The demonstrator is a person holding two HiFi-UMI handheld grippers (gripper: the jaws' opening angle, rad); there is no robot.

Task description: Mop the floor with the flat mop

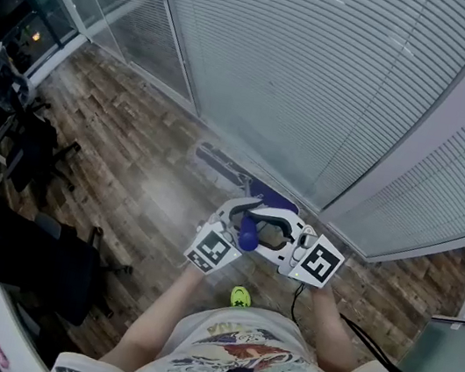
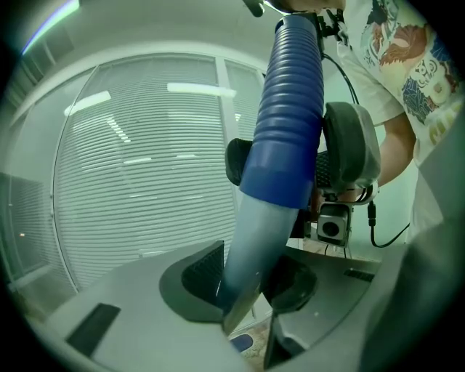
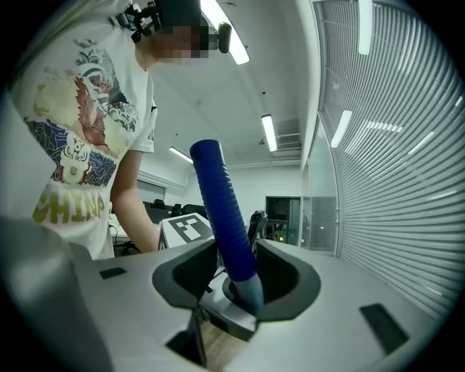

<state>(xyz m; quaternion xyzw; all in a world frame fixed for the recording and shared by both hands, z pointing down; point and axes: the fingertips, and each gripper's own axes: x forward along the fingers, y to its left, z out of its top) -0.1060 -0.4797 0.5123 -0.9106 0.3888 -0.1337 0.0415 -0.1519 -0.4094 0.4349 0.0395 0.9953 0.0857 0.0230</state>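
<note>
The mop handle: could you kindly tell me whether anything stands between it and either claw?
Nothing visible does: the mop handle sits gripped between the jaws of the left claw and the right claw.

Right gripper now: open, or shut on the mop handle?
Shut: the right gripper presses the blue ribbed mop handle from both sides, with no clear gap at either jaw.
</note>
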